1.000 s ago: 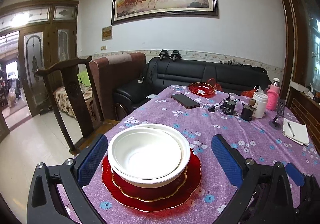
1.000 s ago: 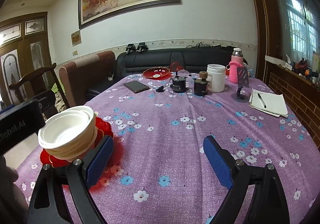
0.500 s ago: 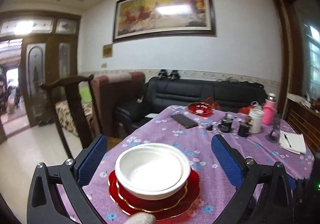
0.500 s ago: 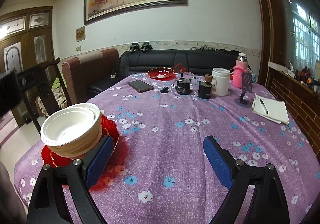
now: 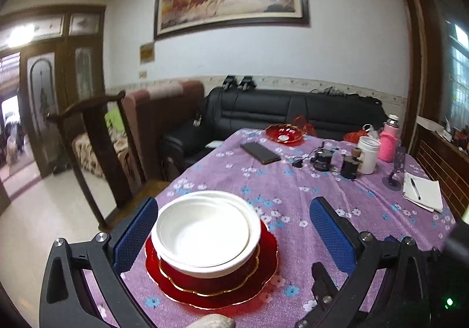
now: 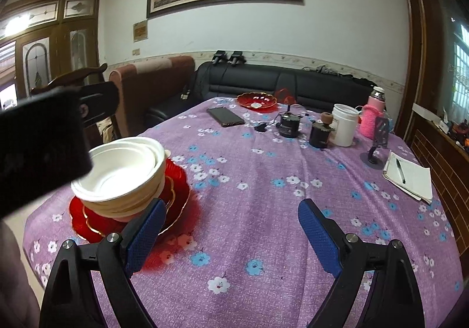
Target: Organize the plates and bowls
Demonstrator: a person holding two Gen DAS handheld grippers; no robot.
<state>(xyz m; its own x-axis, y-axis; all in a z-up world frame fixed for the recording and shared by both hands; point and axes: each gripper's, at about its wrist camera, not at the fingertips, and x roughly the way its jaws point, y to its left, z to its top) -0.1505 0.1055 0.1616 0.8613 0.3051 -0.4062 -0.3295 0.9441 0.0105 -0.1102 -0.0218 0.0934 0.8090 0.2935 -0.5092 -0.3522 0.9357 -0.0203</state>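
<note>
the left gripper hangs wide apart around nothing — the stacked white bowls sit on red plates low in the frame's centre. the right gripper is spread too, empty, with the stack at its left.

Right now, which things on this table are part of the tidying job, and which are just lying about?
Job: white bowls, red plates, far red dish.

Lying about: phone, notebook, pen, white jar, pink flask.
</note>
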